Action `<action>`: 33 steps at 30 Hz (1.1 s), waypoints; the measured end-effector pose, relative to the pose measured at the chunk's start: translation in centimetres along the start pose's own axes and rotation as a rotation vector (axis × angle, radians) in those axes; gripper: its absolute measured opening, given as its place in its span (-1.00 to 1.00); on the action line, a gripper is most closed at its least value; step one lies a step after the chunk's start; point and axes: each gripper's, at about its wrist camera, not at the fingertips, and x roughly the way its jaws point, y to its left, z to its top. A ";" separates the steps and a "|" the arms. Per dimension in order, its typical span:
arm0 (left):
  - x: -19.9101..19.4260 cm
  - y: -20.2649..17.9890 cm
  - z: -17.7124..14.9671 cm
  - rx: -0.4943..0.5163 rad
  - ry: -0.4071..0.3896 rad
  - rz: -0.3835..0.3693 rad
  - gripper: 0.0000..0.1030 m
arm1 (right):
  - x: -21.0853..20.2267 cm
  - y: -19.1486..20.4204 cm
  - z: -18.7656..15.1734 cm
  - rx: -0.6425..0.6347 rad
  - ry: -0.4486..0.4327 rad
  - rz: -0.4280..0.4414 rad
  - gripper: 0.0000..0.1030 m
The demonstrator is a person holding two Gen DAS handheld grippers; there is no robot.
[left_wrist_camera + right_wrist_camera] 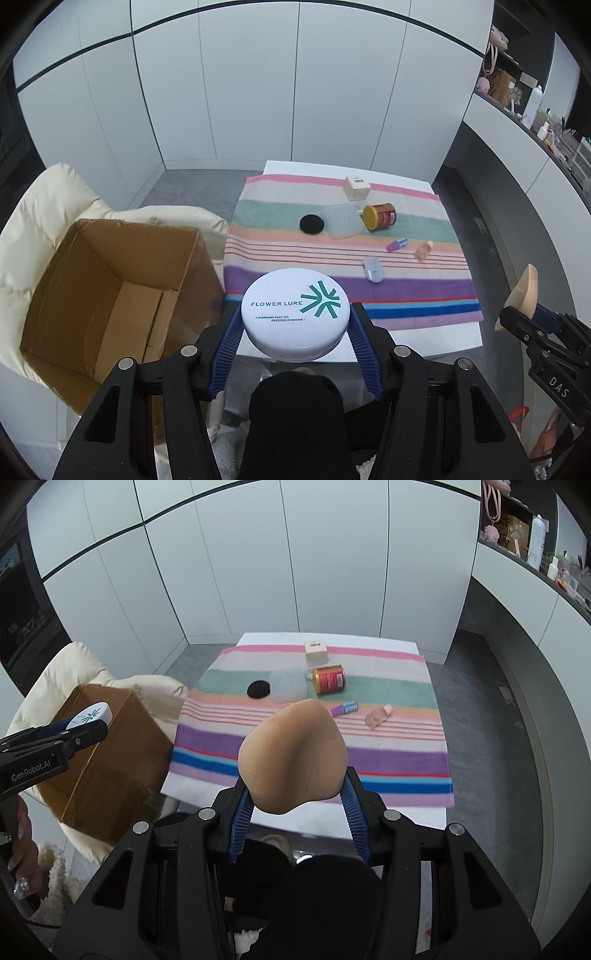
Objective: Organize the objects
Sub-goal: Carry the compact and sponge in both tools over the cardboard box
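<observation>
My left gripper (295, 325) is shut on a round white pressed powder compact (295, 312) and holds it in the air by the table's near left corner, beside an open cardboard box (107, 295). My right gripper (293, 794) is shut on a beige makeup sponge (291, 753), raised over the table's near edge. In the right wrist view the left gripper (74, 734) with the compact (90, 714) is over the box (107, 760). In the left wrist view the sponge (522, 291) shows at far right.
On the striped towel (332, 288) lie a black round pad (312, 223), a clear plastic lid (341, 221), a red can (380, 216), a cream box (356, 188), a purple small bottle (397, 244), a pink bottle (424, 251) and a pale blue item (372, 269). A cream cushion (48, 199) lies under the box.
</observation>
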 end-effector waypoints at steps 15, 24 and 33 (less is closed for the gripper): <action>-3.1 8.2 -2.2 -0.155 -0.042 0.094 0.14 | 1.1 6.1 1.0 -0.093 0.007 0.078 -0.07; -5.9 17.2 -5.1 -0.326 -0.057 0.218 0.14 | 2.7 18.0 1.5 -0.314 0.023 0.237 -0.07; -8.7 25.1 -9.1 -0.479 -0.061 0.359 0.14 | 4.0 29.9 -0.3 -0.546 0.074 0.404 -0.07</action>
